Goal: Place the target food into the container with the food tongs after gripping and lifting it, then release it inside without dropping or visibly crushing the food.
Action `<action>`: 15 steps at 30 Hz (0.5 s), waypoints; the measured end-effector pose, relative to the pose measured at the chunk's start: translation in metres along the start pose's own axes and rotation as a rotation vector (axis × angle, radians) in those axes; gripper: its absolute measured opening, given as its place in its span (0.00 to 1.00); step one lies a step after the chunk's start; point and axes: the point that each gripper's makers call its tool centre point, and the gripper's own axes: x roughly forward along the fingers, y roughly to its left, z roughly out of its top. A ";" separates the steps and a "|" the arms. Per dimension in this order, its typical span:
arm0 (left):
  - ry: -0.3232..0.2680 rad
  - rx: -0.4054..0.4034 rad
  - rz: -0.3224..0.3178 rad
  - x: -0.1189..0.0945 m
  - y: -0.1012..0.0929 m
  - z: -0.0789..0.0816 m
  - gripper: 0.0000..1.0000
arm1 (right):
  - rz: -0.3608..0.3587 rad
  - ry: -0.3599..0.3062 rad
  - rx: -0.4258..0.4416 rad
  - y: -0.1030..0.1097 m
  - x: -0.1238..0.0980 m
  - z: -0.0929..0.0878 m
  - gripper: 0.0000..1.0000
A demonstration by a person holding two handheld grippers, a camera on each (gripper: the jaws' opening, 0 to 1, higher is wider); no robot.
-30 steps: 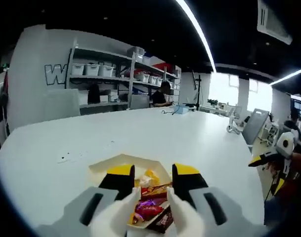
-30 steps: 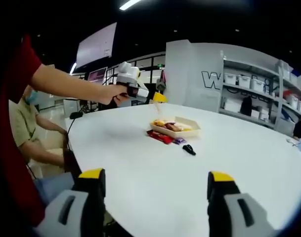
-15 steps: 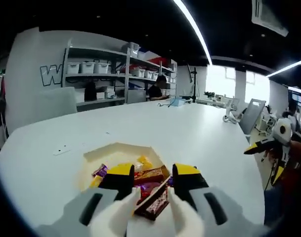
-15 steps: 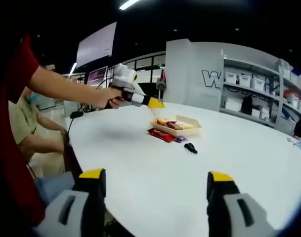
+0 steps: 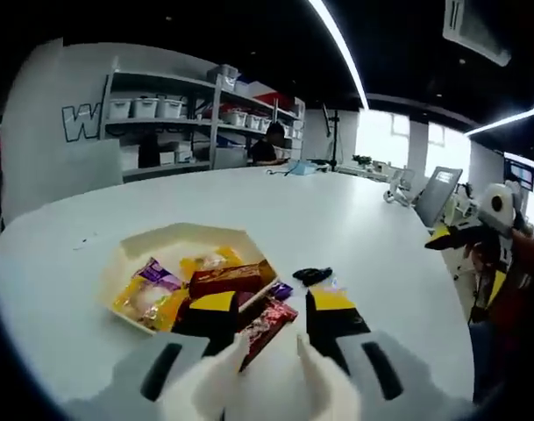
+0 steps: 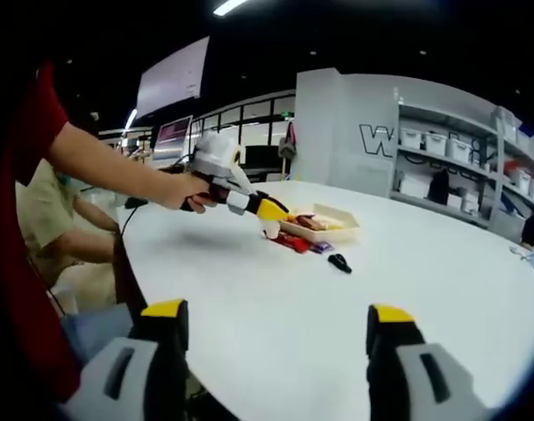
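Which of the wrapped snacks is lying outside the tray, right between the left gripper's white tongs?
The dark red wrapped bar, lying on the white table between the tong tips; the yellow, purple and maroon packets sit inside the beige tray.

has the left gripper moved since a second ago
Yes. In the right gripper view the left gripper has dropped from above the tray down to the table beside the red wrapper.

White round table (image 5: 249, 206), cream tray (image 5: 153, 241) of wrapped snacks, red snack bar (image 5: 265, 320), small black object (image 5: 312, 275)
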 end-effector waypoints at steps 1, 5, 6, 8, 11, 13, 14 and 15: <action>-0.030 0.006 0.000 0.000 0.000 0.006 0.29 | 0.001 -0.001 0.002 0.000 0.000 0.001 0.82; -0.040 0.022 0.007 0.003 0.004 0.009 0.29 | -0.001 -0.013 0.009 -0.001 0.000 0.005 0.82; -0.035 0.022 0.008 0.004 0.005 0.009 0.29 | -0.003 -0.012 0.007 -0.002 0.000 0.005 0.82; -0.020 -0.013 0.004 0.005 0.008 0.004 0.29 | -0.002 -0.008 0.008 -0.002 0.001 0.004 0.82; -0.038 -0.046 0.008 0.001 0.007 0.005 0.28 | -0.001 0.001 0.001 -0.001 0.003 0.002 0.81; -0.027 -0.034 0.006 -0.002 0.003 0.003 0.27 | 0.002 0.003 0.000 0.000 0.004 0.002 0.81; -0.023 -0.029 0.007 -0.003 0.002 0.003 0.27 | 0.004 0.002 -0.002 0.000 0.004 0.002 0.81; -0.014 -0.017 0.005 -0.005 -0.002 0.001 0.27 | 0.005 0.001 -0.003 0.000 0.004 0.003 0.81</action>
